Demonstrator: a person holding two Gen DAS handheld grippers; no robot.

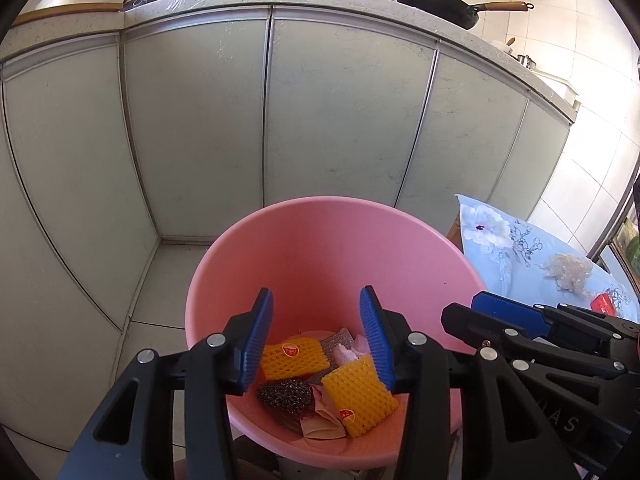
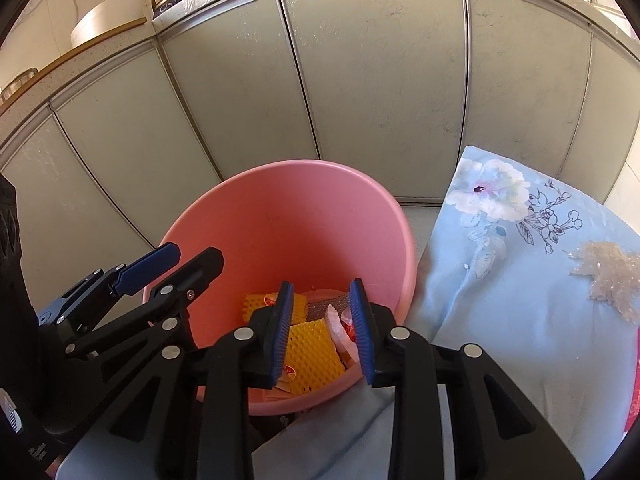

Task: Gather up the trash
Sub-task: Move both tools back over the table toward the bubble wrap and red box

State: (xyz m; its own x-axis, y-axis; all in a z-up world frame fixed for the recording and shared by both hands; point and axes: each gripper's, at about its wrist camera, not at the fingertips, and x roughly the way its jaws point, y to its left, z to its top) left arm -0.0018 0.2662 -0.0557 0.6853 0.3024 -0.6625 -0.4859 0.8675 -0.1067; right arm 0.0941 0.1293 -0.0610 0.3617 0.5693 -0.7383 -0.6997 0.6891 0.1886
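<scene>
The pink bin [image 1: 320, 248] stands on the floor against the grey cabinet doors [image 1: 344, 112], and the trash already gathered lies at its bottom: two yellow foam fruit nets [image 1: 294, 358], a steel-wool scourer [image 1: 285, 394], a grey mesh pad [image 1: 335, 340] and some pink and tan scraps [image 1: 325, 420]. Both tongs are held above the bin's mouth. The left tongs [image 1: 316, 342] are spread apart with nothing between the blue pads. The right tongs [image 2: 323, 330] are likewise parted and empty; a small red-and-clear wrapper [image 2: 347, 326] is seen between the pads, but it appears to lie down in the bin and not in the grip.

To the right of the bin, a blue floral cloth [image 2: 520, 280] is spread, and a crumpled clear plastic film [image 2: 608, 276] rests on it; a red item [image 1: 602, 303] is glimpsed beside it in the left view. These are judged to be the remaining trash.

The step in hand appears to be the release over the bin, done or nearly so. For the next pick, the right tongs are best withdrawn upward, clear of the rim, before being carried across to the film. The film should be pinched at its bulkiest fold, so the cloth is not caught with it.
</scene>
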